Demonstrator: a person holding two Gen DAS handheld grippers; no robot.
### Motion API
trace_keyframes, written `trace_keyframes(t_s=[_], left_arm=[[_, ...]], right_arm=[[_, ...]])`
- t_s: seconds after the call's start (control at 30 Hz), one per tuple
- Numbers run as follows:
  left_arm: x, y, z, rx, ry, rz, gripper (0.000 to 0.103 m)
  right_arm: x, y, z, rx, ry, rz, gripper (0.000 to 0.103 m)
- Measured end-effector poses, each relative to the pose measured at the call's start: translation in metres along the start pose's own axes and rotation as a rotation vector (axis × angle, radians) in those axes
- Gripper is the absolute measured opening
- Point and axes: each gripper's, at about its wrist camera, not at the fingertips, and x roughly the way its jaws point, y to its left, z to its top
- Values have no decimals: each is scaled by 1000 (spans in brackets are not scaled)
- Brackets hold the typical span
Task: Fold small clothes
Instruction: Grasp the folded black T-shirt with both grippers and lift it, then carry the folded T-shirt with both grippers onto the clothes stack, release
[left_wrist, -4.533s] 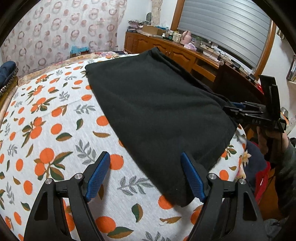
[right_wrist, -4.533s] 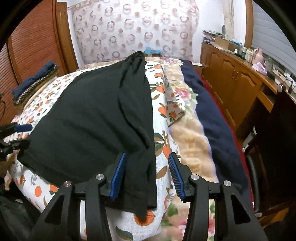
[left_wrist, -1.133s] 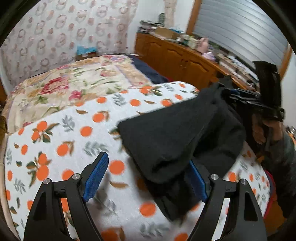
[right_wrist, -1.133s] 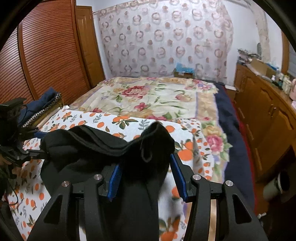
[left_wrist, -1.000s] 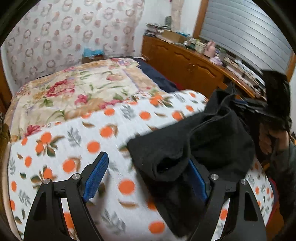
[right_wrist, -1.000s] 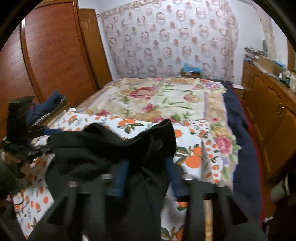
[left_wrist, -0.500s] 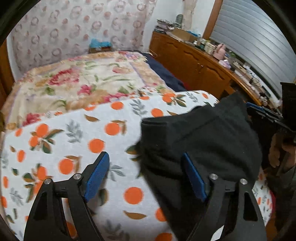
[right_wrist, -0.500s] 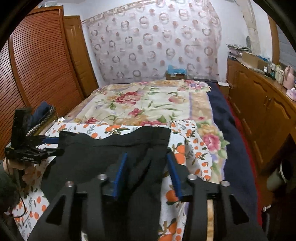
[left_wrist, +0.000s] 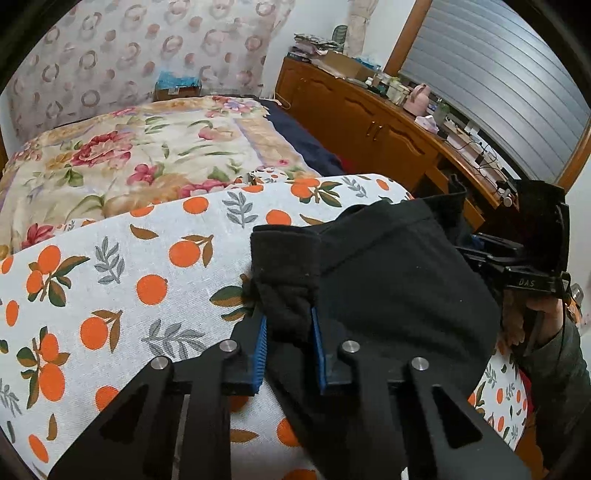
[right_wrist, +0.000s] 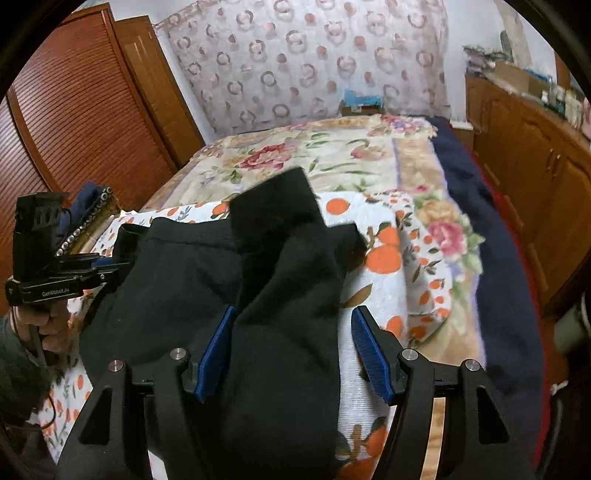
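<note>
Left hand-held gripper (left_wrist: 287, 334) had its blue pads (left_wrist: 259, 341) closing on a thick folded corner of the black garment (left_wrist: 388, 288), the cloth bunched between them and pressed on both sides. Right hand-held gripper (right_wrist: 291, 350) had its jaws opening; a fold of the garment (right_wrist: 280, 295) lay between its pads (right_wrist: 216, 347), touching the left pad, while the right pad stood clear of the cloth over the sheet.

That garment lay folded over on itself on the orange-print sheet (left_wrist: 122, 280) at the near end of the bed, with one flap sticking up toward the floral blanket (right_wrist: 332, 151) in the right wrist view. In the left wrist view the right hand-held gripper (left_wrist: 476, 254) showed at the garment's far edge, with a hand (left_wrist: 535, 314) on its grip. In the right wrist view the left hand-held gripper (right_wrist: 114, 267) reached the garment's left edge, held by a hand (right_wrist: 44, 325).

A wooden cabinet (left_wrist: 369, 122) ran along the bed's right side, and a slatted wardrobe (right_wrist: 81, 122) stood to the left.
</note>
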Motion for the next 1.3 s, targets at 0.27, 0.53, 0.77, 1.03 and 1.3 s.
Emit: trace_keyframes(t_s=[0.27, 0.53, 0.77, 1.03, 1.3], left_arm=[[-1, -4, -1, 26, -5, -2, 15], [-64, -22, -1, 54, -150, -51, 12], [-138, -14, -8, 54, -299, -33, 12], [-227, 42, -33, -14, -444, 96, 12], [-305, 110, -73, -132, -560, 244, 12]], right_arm=[[4, -2, -3, 26, 13, 85, 34], [-31, 26, -2, -71, -95, 17, 17], [-67, 80, 22, -175, -227, 34, 16], [-50, 161, 53, -306, -284, 147, 16], [2, 259, 112, -465, -288, 291, 16]])
